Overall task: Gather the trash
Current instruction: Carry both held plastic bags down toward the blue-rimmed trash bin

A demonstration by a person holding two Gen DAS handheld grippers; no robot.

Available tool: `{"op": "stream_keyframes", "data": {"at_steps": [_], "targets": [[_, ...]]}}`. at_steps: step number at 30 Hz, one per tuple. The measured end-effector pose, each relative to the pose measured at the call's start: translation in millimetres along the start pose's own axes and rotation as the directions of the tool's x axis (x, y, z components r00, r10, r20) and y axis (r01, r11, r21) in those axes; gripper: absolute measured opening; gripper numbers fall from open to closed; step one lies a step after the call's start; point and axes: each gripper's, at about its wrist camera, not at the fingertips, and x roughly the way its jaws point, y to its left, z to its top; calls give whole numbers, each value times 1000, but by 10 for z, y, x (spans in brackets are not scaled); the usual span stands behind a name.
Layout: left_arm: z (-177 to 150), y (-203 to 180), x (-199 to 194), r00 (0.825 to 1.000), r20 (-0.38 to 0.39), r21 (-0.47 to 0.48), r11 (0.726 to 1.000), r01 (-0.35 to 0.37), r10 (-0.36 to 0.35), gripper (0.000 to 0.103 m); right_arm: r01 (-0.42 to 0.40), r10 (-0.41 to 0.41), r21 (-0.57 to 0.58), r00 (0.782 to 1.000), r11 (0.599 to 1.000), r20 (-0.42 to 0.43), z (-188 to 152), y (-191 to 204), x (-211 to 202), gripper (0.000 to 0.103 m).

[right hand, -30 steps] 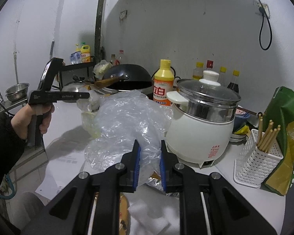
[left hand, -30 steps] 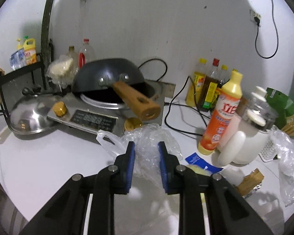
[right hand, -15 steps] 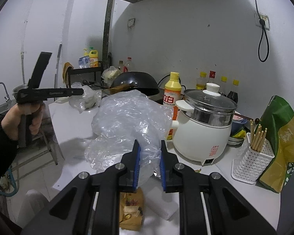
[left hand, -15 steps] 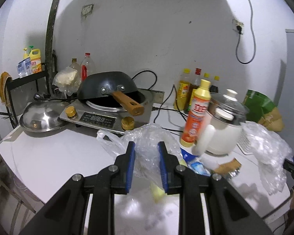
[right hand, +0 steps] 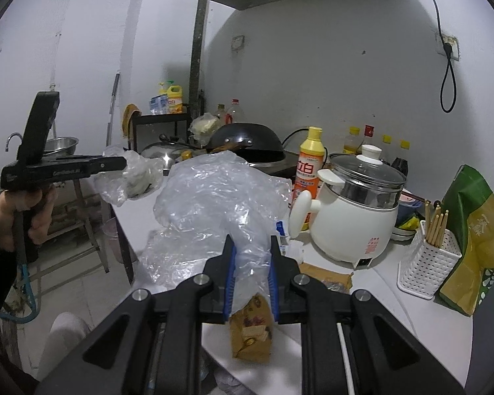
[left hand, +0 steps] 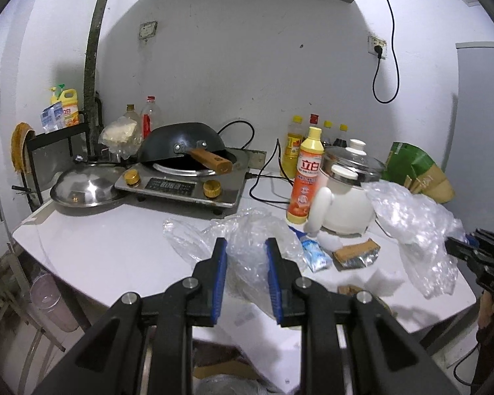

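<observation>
From my station I log the fixtures only. White counter (left hand: 98, 250): induction hob (left hand: 181, 186) at the back, with a black wok (left hand: 181, 141) tilted on it, wooden handle toward me. Steel lid (left hand: 85, 189) lies just left of the hob. Orange detergent bottle (left hand: 304, 177) with yellow cap stands touching the white electric pot (right hand: 355, 220), which has a glass lid. Oil and sauce bottles (left hand: 294, 138) line the wall behind. I note a white chopstick basket (right hand: 425, 263) right of the pot, a green-and-tan bag (right hand: 474, 230) beside it. Black rack (left hand: 54, 138) at far left carries a yellow jug (left hand: 69, 107).
</observation>
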Motion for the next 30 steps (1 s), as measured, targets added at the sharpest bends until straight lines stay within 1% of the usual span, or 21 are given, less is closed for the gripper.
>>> {"op": "stream_keyframes", "data": {"at_steps": [7,16,21,30], "targets": [[-247,8,-219,1000,-6,-14,1000,-1,1,22,-17,17,-12,1000,1000,-3,-52,169,-104,16],[-602,-34,-433,1000,-12,-15,1000,3,-3,22,-55,53,-37,998,998,-33,-202,400,-136,16],[-851,-38,-518,1000,-27,-26,1000,5,-5,22,-91,88,-53,994,994,-58,-325,552,-131,16],[-1275,51,-670,998,-56,-57,998,-17,13,22,-150,140,-84,984,985,-108,-557,809,-78,16]]}}
